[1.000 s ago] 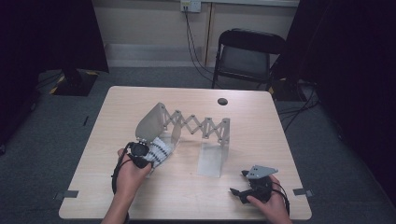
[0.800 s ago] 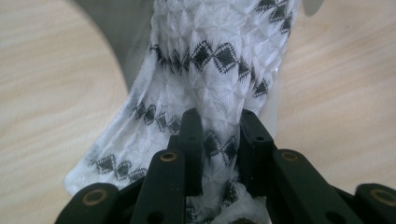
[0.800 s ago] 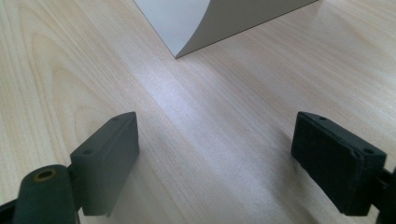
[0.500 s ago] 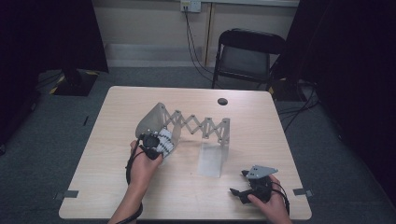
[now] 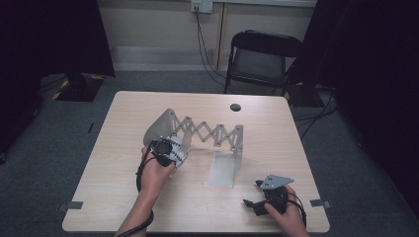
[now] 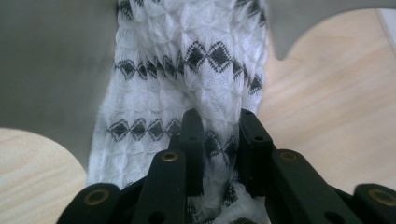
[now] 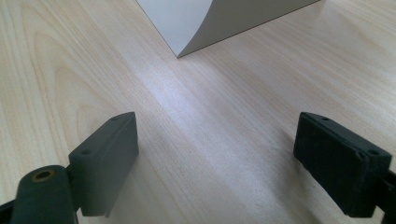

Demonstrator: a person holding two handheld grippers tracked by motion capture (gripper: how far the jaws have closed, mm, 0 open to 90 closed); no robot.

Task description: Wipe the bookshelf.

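Cloth (image 6: 187,88), white knit with rows of black diamonds, sits pinched between the two black jaws of the left claw (image 6: 217,126), bunched into a ridge where the pads press on it. The jaws stand narrow, nearly together, with only the thickness of the fabric keeping them apart; they have just been closing a little further on it. Beyond the claw's tips the cloth runs on up over a grey metal form (image 6: 51,65), which spreads to both sides behind it. In the high view the left claw (image 5: 165,148) is at the near end of that grey form (image 5: 160,128), with the cloth (image 5: 177,150) wrapped just beside it, and a scissor-lattice arm (image 5: 210,132) stretches away from the form to an upright grey plate (image 5: 238,140), well off to the claw's far side.

The right claw (image 5: 252,205) rests low on the bench (image 5: 123,197), well apart from the left one and from the cloth. Its jaws stand wide, pads far from each other, with nothing but bare wood grain between them (image 7: 217,158). Ahead of its tips, a pale grey sheet (image 7: 205,23) lies on the bench, its corner pointing back toward the claw without touching it. A dark folding chair (image 5: 264,54) stands past the far edge of the bench
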